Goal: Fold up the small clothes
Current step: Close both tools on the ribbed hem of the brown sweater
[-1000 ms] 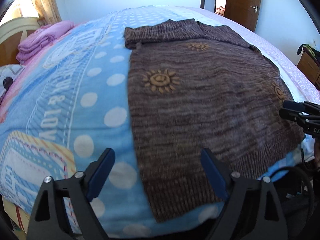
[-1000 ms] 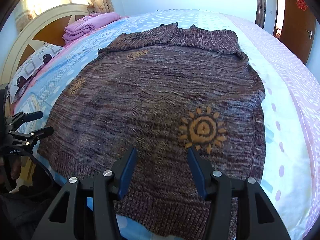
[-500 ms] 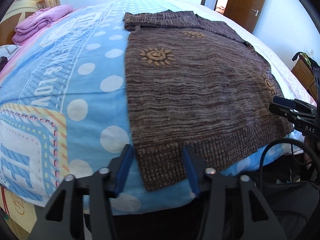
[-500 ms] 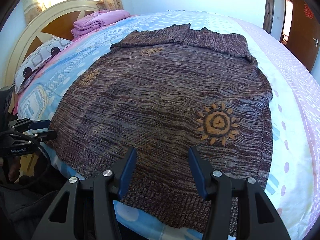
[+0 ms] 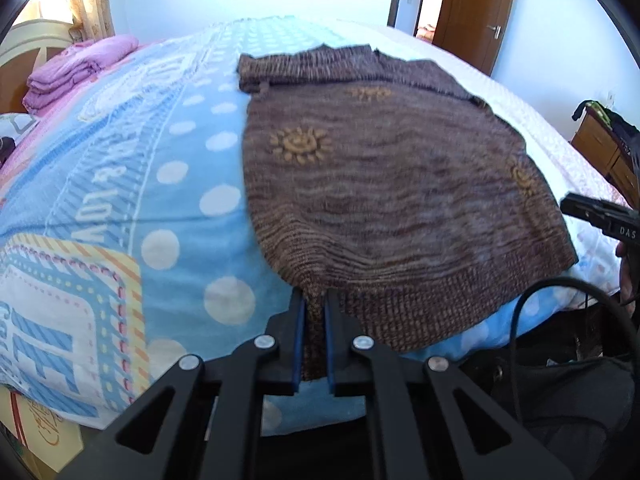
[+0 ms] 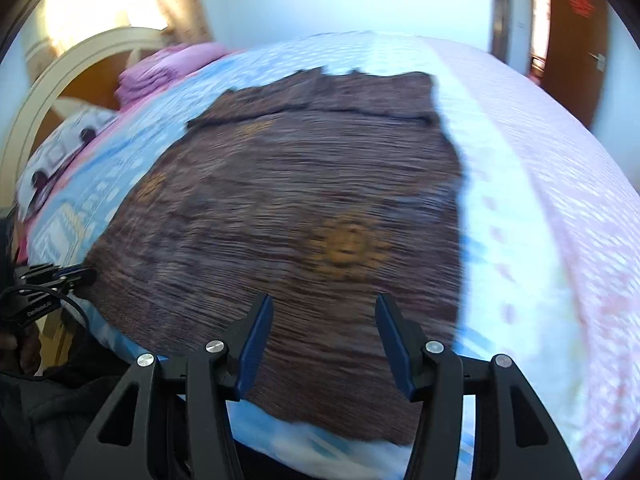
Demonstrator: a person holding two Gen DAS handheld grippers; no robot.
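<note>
Sweater (image 5: 384, 184), brown knit with orange suns, lies spread flat on blue dotted blanket (image 5: 168, 208) over bed, sleeves folded in at far end; your left gripper (image 5: 315, 304) has jaws pressed together, just closed, pinching ribbed hem at sweater's near left corner, knit bunched between blue pads; your right gripper (image 6: 325, 316) hovers over hem on opposite side, jaws spread partway, nothing between pads, not touching knit; folded pink bedding (image 5: 76, 68) sits well apart near headboard (image 6: 60, 80)

Right-view sweater (image 6: 300, 208) motion-blurred, hem corner tool-hidden
</note>
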